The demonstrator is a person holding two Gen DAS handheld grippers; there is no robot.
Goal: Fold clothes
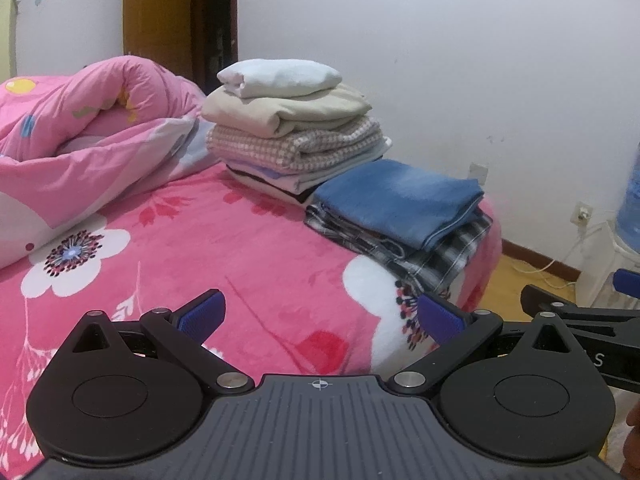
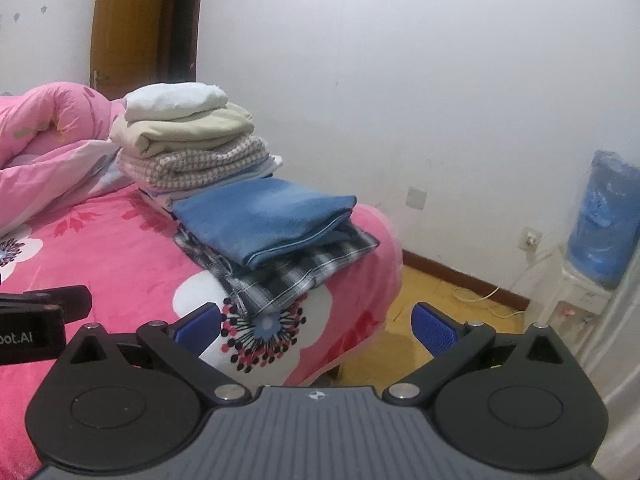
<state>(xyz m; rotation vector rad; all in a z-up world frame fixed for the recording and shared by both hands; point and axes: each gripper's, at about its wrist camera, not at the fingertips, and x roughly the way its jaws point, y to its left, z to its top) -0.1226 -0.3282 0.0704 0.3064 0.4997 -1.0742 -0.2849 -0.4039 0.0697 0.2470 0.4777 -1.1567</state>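
I see folded clothes (image 1: 296, 128) stacked at the bed's (image 1: 200, 240) far corner, jeans (image 2: 264, 220) beside them. Left tongs (image 1: 320, 316) and right tongs (image 2: 318, 322) both wide, empty, level above bed.

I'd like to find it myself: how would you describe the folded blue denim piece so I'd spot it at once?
Look at the pink flowered bed, at its corner nearest the white wall. Two piles sit there; the blue denim piece tops the lower one, lying on a black-and-white plaid garment. It is the only blue item among them.

Pretty clearly someone's bedroom at home: bed (image 1: 208, 240) with pink floral bedding, rumpled quilt (image 1: 92, 128) at 10 o'clock, wooden door (image 2: 128, 24) behind, water dispenser (image 2: 600, 224) at 3 o'clock.
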